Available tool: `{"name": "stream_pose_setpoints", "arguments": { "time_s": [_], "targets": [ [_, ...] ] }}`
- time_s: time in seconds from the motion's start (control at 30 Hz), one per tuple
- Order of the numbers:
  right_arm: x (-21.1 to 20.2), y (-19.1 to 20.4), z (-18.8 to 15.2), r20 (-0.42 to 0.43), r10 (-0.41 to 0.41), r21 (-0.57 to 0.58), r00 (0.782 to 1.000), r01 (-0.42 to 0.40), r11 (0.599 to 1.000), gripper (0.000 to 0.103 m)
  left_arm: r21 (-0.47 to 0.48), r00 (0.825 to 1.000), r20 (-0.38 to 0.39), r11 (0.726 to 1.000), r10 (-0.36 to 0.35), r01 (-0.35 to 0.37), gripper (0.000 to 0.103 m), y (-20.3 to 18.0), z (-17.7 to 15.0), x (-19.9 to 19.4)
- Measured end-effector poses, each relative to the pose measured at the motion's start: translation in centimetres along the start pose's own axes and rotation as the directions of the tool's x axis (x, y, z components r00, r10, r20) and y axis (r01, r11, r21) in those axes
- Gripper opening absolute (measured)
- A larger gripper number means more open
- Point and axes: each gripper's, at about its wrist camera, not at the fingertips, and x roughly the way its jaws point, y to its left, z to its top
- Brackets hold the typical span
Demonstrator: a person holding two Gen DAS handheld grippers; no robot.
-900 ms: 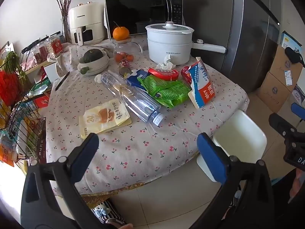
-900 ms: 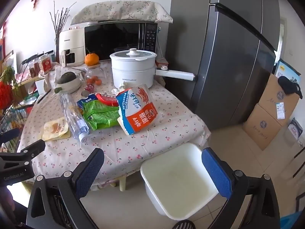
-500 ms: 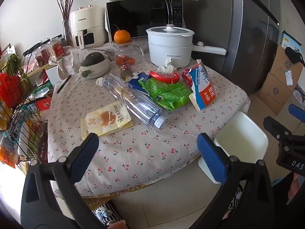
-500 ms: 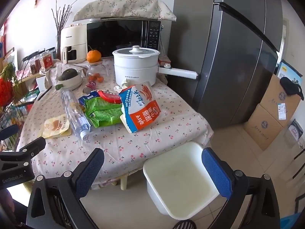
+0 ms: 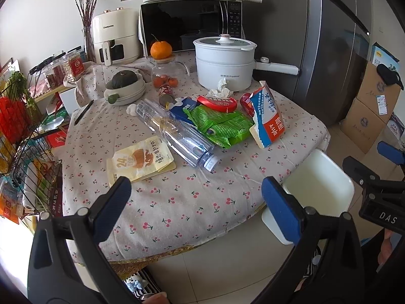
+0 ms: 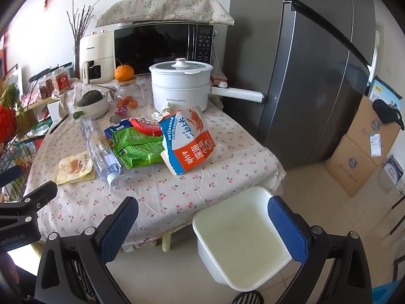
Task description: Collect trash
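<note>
Trash lies on the cherry-print table (image 5: 177, 202): a clear plastic bottle (image 5: 177, 136) on its side, a yellow snack pouch (image 5: 141, 162), green wrappers (image 5: 222, 126), a torn blue, white and orange bag (image 5: 268, 119) (image 6: 189, 144), a red wrapper (image 5: 217, 102), a crumpled tissue (image 5: 220, 88). A white bin (image 6: 240, 240) (image 5: 316, 190) stands on the floor at the table's right edge. My left gripper (image 5: 195, 197) is open and empty, near the table's front edge. My right gripper (image 6: 202, 220) is open and empty, above the bin's left rim.
A white electric pot (image 5: 225, 60), microwave (image 5: 189, 25), air fryer (image 5: 114, 38), glass jar with an orange (image 5: 164, 71) and a bowl with a squash (image 5: 126, 86) stand at the table's back. A grey fridge (image 6: 316, 63) and cardboard boxes (image 6: 364, 147) are at right, a wire rack (image 5: 22, 152) at left.
Both views have crept slightly closer to the table and shifted a little. Both grippers stay open and empty. No trash has moved.
</note>
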Motion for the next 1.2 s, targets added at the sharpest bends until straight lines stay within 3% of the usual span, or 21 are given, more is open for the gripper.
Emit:
{"name": "stream_pose_setpoints", "arguments": {
  "time_s": [1.2],
  "targets": [
    [0.46, 0.19, -0.24, -0.013, 0.009, 0.008, 1.000, -0.009, 1.000, 0.103, 0.003, 1.000, 0.002, 1.000, -0.008, 0.008, 0.102, 0.08, -0.10, -0.27]
  ]
}}
